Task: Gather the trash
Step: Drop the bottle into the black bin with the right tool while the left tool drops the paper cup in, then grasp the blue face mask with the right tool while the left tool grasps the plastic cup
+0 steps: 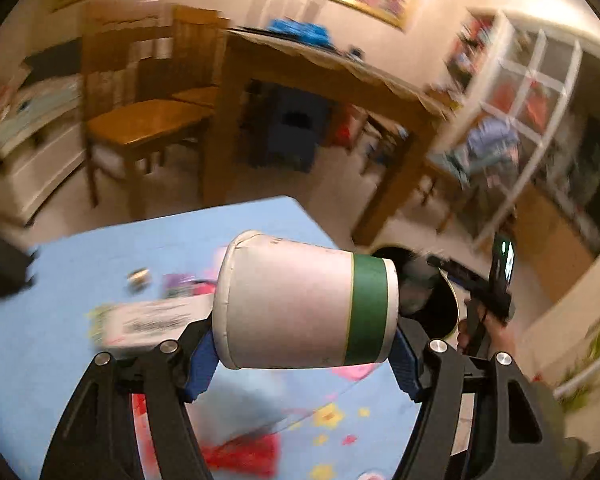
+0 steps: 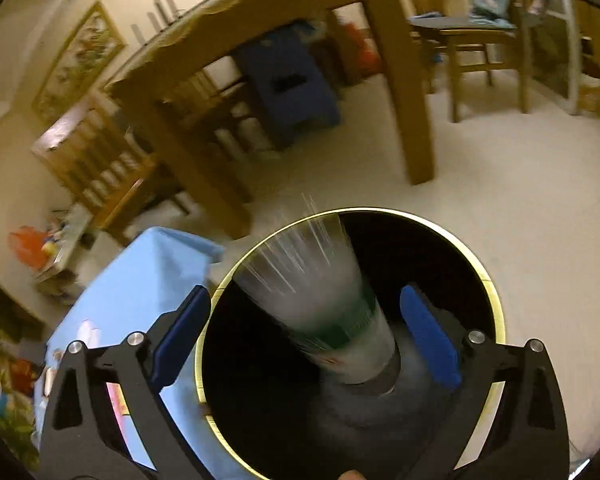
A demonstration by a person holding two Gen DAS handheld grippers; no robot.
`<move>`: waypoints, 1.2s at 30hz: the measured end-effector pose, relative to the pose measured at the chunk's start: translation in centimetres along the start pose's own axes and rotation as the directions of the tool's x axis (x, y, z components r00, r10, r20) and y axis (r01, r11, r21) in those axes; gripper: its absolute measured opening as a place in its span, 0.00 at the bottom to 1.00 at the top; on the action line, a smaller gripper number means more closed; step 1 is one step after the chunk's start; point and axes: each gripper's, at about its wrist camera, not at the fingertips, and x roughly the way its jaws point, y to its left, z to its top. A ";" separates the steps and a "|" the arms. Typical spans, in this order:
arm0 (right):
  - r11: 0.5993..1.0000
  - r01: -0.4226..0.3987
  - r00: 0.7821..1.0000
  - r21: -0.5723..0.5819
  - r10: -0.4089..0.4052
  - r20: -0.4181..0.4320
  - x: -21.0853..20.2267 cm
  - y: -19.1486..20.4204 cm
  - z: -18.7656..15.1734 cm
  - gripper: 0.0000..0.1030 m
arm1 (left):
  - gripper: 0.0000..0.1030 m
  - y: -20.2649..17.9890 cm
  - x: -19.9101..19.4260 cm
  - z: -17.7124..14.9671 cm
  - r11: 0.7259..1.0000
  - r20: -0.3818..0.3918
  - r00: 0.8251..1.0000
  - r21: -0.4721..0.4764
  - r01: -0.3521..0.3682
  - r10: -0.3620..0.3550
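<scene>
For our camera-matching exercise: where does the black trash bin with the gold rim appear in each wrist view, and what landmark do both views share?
Left wrist view: the trash bin sits right of centre, mostly hidden behind the paper cup.
Right wrist view: the bin fills the lower centre, seen from above, its mouth open.
Shared landmark: the blue tablecloth beside the bin.

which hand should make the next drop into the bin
Left. The left tongs grip a paper cup beside the black bin. The right tongs are open over the bin, their cup already falling in.
</scene>
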 end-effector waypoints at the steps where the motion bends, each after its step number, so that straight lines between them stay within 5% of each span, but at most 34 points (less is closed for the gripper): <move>1: 1.000 -0.013 1.000 0.019 0.013 0.025 -0.8 -0.3 0.3 0.92 | 0.67 -2.0 2.0 0.5 0.999 -0.023 1.000 0.028 0.022 -0.022; 4: 0.997 0.011 0.990 0.073 -0.021 0.137 -4.5 -0.9 1.1 0.94 | 0.67 -6.5 7.0 1.5 0.994 -0.085 0.994 0.082 0.075 -0.068; 11: 0.986 -0.035 0.914 0.165 -0.035 0.404 -14.7 -4.0 2.9 0.95 | 0.67 -15.5 18.0 2.9 0.973 -0.199 0.978 0.208 0.097 -0.055; 14: 0.978 -0.064 0.896 0.197 -0.031 0.443 -16.5 -6.3 4.3 0.95 | 0.74 -17.9 21.5 3.1 0.969 -0.232 0.972 0.226 0.096 -0.043; 18: 0.974 -0.091 0.898 0.205 -0.009 0.440 -17.0 -7.6 5.1 0.95 | 0.83 -18.9 22.6 2.6 0.967 -0.219 0.976 0.246 0.059 -0.004; 23: 0.979 -0.110 0.903 0.171 0.026 0.429 -17.4 -6.4 5.5 0.95 | 0.83 -17.6 20.0 1.2 0.974 -0.202 0.979 0.226 0.012 0.035; 26: 0.986 -0.116 0.909 0.122 0.056 0.414 -17.0 -4.5 5.3 0.95 | 0.94 -15.9 16.3 -0.7 0.970 -0.151 0.983 0.233 -0.072 0.109; 30: 0.984 -0.176 0.929 -0.022 0.173 0.328 -15.8 0.1 4.2 0.95 | 0.94 -13.0 9.9 -4.9 0.944 -0.077 0.972 0.266 -0.193 0.220; 35: 0.878 -0.348 0.922 -0.328 0.384 0.051 -13.3 11.2 -1.3 0.92 | 0.94 -6.0 1.7 -9.5 0.945 -0.053 0.953 0.156 -0.288 0.299; 36: 0.840 -0.383 0.911 -0.384 0.411 -0.010 -12.9 13.9 -3.2 0.84 | 0.94 -3.3 -0.7 -10.5 0.932 -0.032 0.937 0.111 -0.344 0.349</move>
